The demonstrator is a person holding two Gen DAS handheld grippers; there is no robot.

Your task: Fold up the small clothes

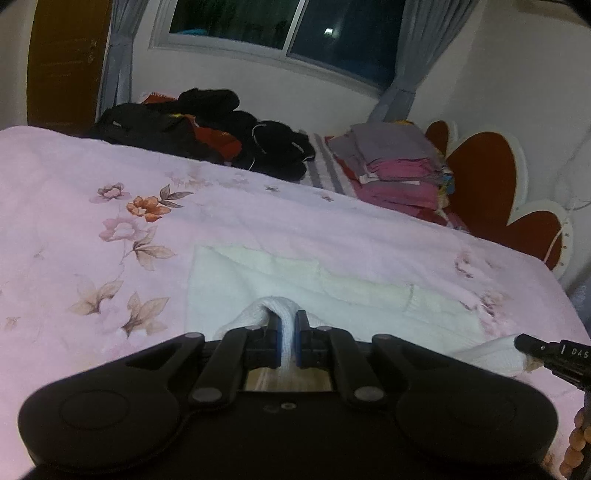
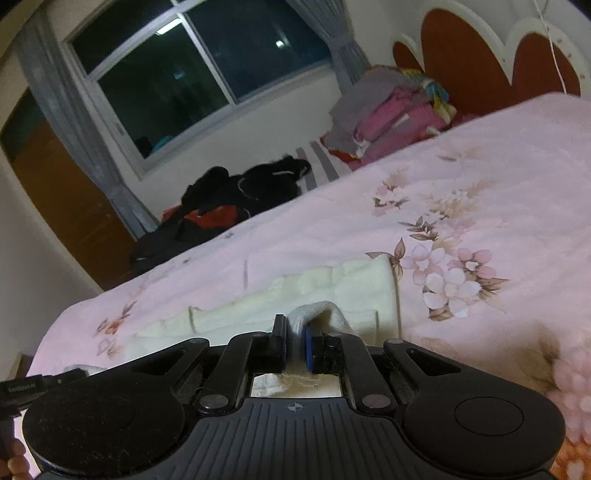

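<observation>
While both my left gripper (image 1: 285,334) and right gripper (image 2: 295,341) have their fingers clamped on a near edge of the white knit garment (image 1: 332,291) lying on the bed (image 1: 110,229), it seems soft, light and floppy, best held at corners.

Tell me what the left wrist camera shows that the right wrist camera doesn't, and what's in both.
Only the left wrist view shows the left gripper shut on a fold of the white garment, and the orange flower print on the pink bedspread. Only the right wrist view shows the right gripper shut on another fold of the garment, and the pink blossom cluster. Both show the window, the dark clothes pile, the folded stack and the red headboard.
</observation>
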